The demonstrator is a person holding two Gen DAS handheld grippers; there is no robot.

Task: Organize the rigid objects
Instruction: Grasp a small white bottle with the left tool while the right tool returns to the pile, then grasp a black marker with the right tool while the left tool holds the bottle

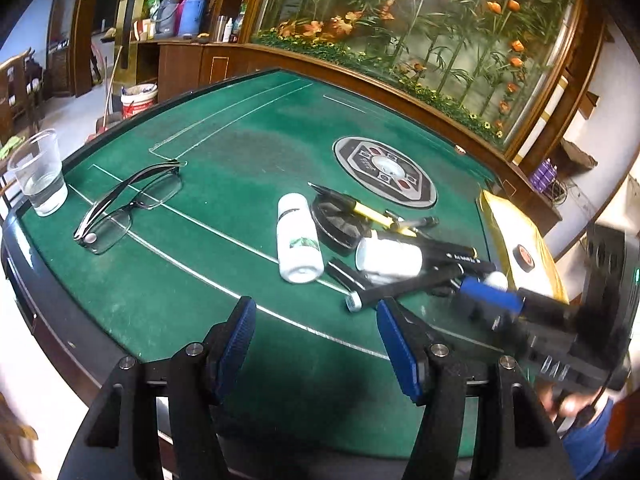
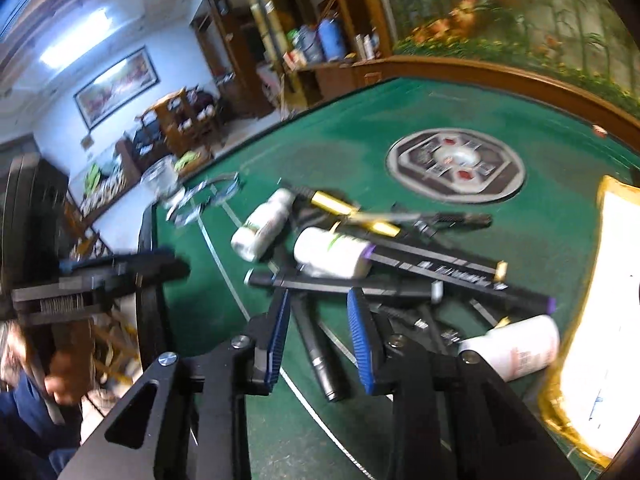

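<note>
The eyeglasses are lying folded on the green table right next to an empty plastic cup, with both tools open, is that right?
Not quite: the plastic cup is not empty; the left wrist view shows clear liquid in its bottom. The rest stands: the eyeglasses lie folded on the green table beside it, and the left tool and right tool are both open.

Spread left gripper [image 1: 316,340] above green table [image 1: 224,264].

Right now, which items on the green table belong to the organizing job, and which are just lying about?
Job items:
white bottles
black pens and markers
yellow pen
black round lid
glasses

Lying about:
plastic cup of water
yellow envelope
table's centre dial
</note>
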